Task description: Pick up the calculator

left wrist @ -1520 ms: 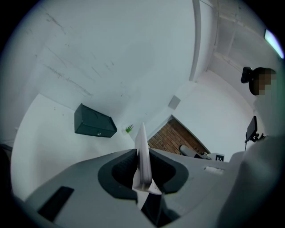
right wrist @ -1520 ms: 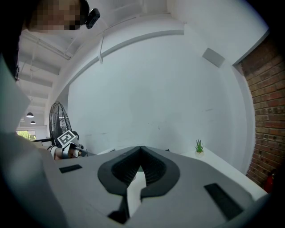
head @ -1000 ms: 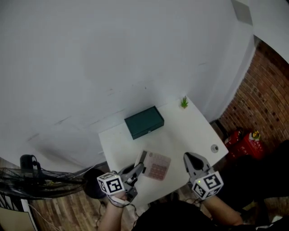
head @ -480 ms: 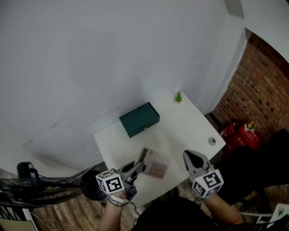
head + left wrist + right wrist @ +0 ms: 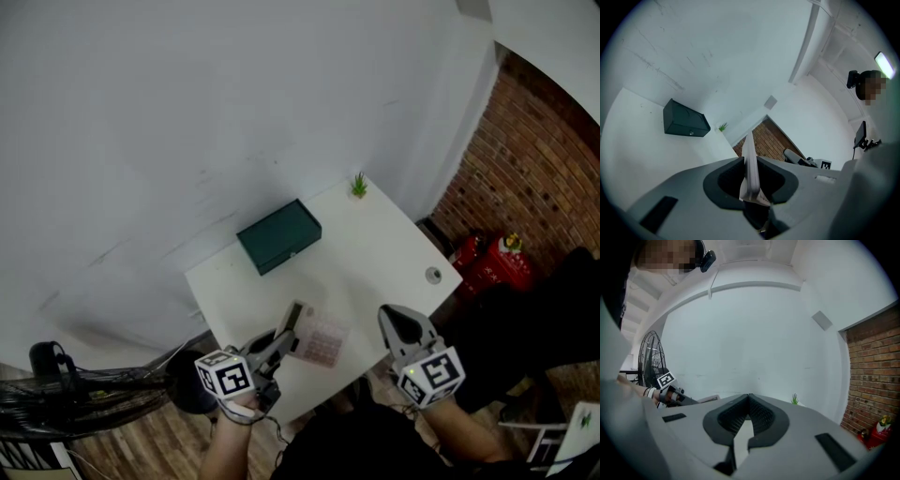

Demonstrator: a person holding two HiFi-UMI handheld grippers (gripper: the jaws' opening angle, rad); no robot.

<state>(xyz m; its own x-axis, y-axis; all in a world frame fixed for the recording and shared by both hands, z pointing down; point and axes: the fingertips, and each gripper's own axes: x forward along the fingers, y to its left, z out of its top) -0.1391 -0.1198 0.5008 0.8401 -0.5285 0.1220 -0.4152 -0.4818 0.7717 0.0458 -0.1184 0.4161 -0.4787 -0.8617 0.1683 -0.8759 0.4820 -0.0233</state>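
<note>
Your white table (image 5: 375, 253) stands against a white wall, with brick (image 5: 539, 178) to the right and a fan (image 5: 84, 394) on wood floor at left. A green box (image 5: 278, 235) and a tiny plant (image 5: 359, 186) sit at its far side. Your left gripper (image 5: 289, 337) is clamped on the calculator (image 5: 322, 337), over the near edge (its own view shows it edge-on between the jaws). Your right gripper (image 5: 396, 317) is closed and empty, plain only in its own view.

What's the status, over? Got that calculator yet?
Left hand-held gripper shut on calculator, gripping its edge. Right hand-held gripper shut, empty. Box and plant far back, nothing in the way.
</note>
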